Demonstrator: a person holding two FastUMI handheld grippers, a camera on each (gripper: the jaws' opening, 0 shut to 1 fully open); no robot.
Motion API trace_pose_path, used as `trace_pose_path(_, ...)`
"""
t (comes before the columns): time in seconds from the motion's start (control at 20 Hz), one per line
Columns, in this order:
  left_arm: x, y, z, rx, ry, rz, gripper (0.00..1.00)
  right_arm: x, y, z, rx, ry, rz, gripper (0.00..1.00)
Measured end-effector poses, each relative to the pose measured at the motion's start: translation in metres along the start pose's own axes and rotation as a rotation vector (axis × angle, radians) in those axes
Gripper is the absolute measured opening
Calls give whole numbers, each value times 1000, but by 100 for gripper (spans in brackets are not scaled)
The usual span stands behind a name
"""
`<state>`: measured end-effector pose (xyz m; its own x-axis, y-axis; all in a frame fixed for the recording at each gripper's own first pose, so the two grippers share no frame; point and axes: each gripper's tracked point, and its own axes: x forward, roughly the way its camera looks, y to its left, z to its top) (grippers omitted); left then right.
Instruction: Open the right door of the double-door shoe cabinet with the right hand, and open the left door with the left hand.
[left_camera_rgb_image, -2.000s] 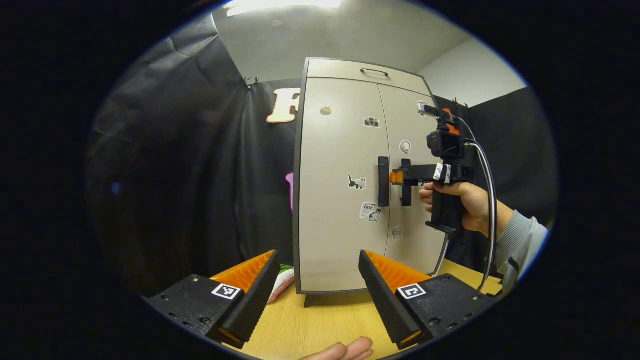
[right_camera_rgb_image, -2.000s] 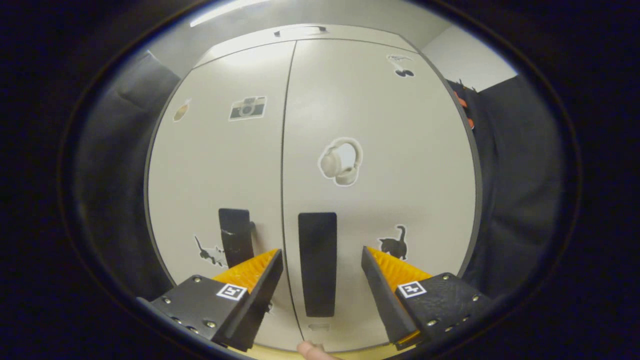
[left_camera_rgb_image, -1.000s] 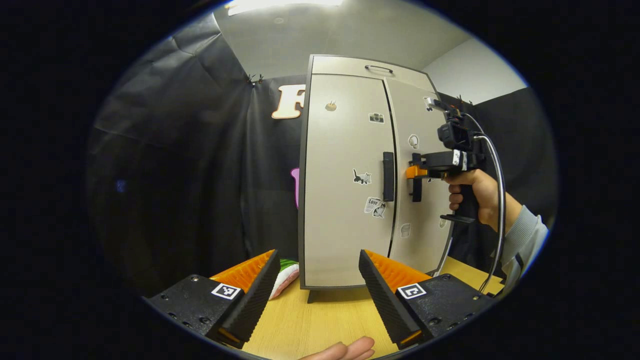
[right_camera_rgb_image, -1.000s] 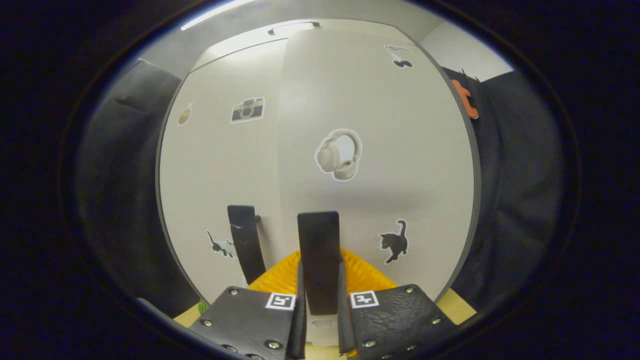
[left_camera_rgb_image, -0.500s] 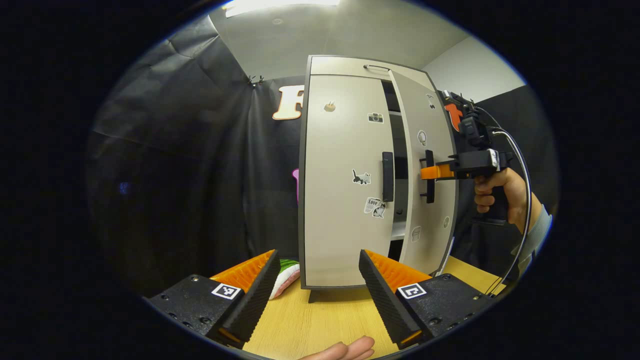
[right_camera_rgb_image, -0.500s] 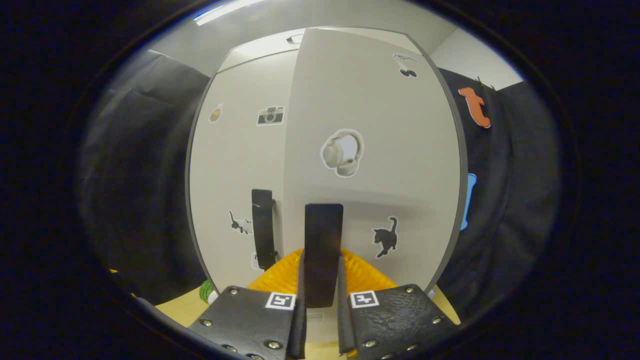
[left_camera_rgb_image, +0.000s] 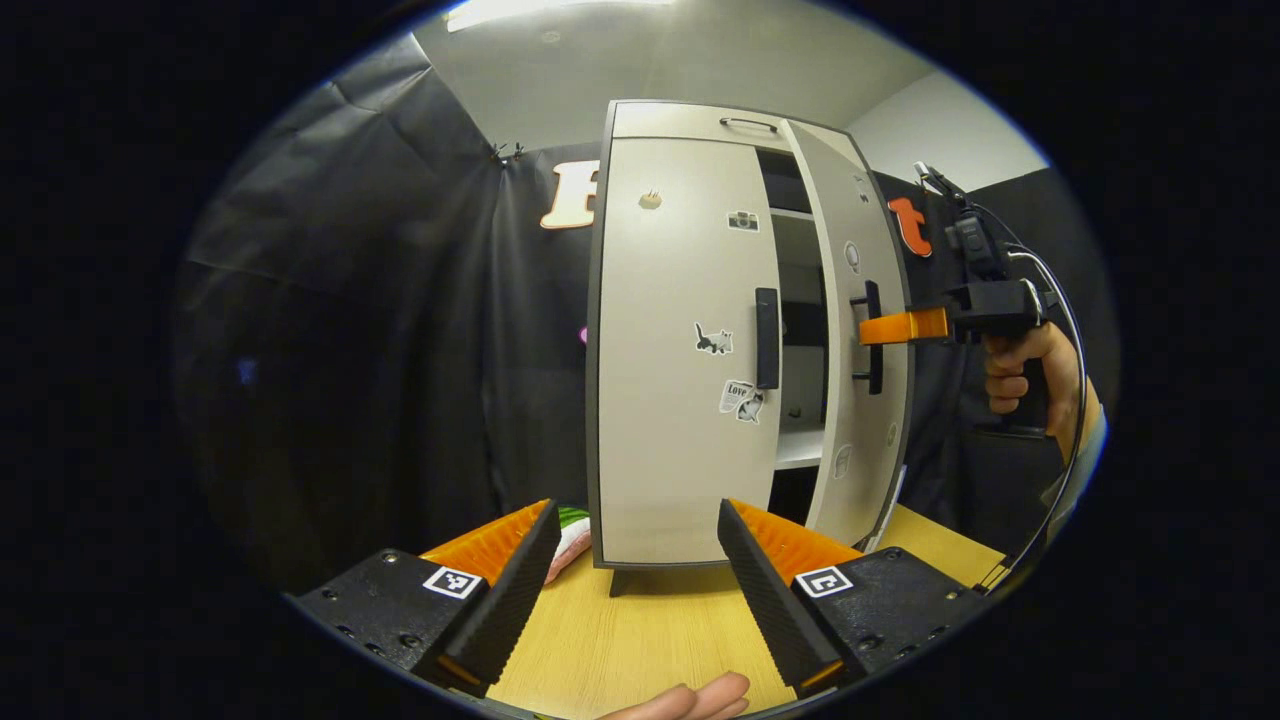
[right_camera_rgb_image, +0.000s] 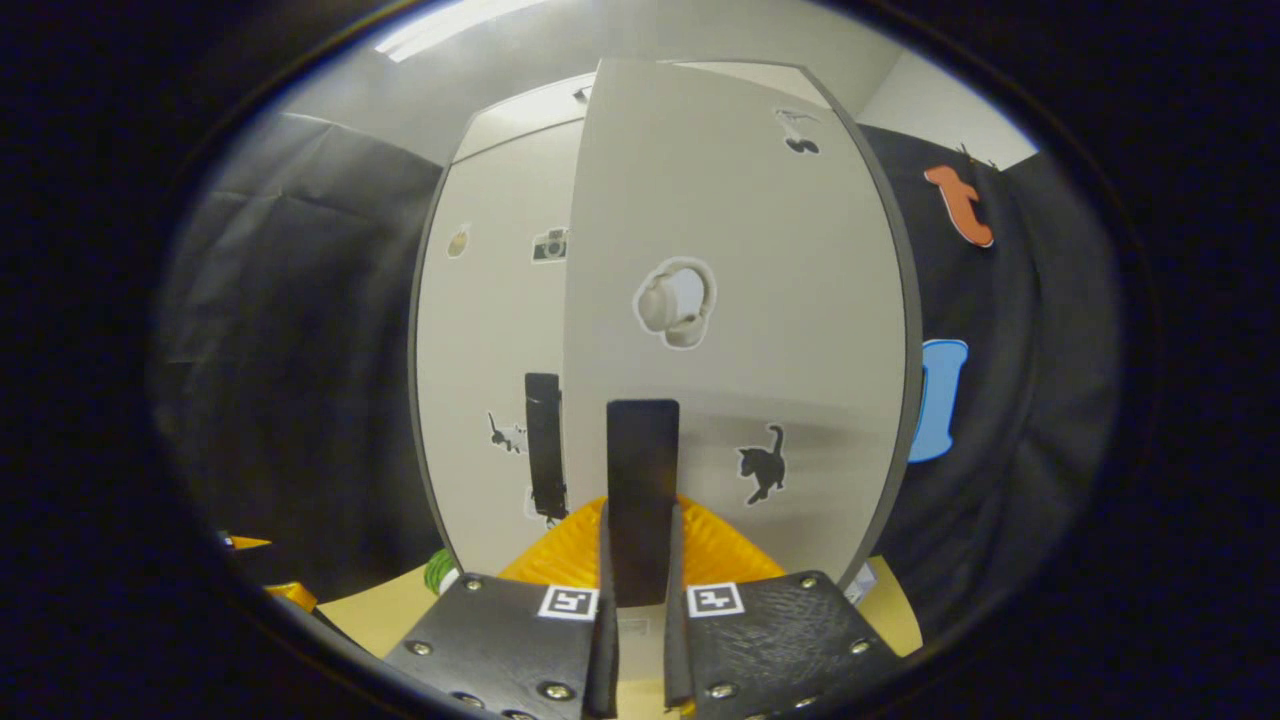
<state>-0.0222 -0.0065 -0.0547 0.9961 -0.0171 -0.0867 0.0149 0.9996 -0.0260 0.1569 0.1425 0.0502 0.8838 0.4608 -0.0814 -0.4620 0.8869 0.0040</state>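
The right gripper (right_camera_rgb_image: 636, 600) is clamped on the right door's handle (right_camera_rgb_image: 641, 500), both fingers pressed to the sides of this black bar, whose long axis runs upright. In the left gripper view the same gripper (left_camera_rgb_image: 880, 330) reaches in level from the right, held by a hand (left_camera_rgb_image: 1030, 375). The right door (left_camera_rgb_image: 860, 340) stands swung partly out, its free edge pointing toward the camera, with shelves (left_camera_rgb_image: 797, 450) visible in the gap. The left door (left_camera_rgb_image: 680, 350) is closed, its handle (left_camera_rgb_image: 766, 338) also upright. The left gripper (left_camera_rgb_image: 630, 570) hangs wide open and empty, well short of the shoe cabinet (left_camera_rgb_image: 690, 120), which stands upright on the wooden table (left_camera_rgb_image: 640, 640).
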Motion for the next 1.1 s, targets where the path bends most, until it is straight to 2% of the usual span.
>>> trace_pose_path(0.4,-8,-8,8,7,-25,-19,98,-44,-23,1,9,-12,14,18)
trace_pose_path(0.8,-11,-36,6,15,-19,-57,98,-89,-61,2,-22,-23,-17,17)
trace_pose_path(1.1,-13,-64,3,27,-20,-100,98,-118,-91,2,32,-20,-15,16)
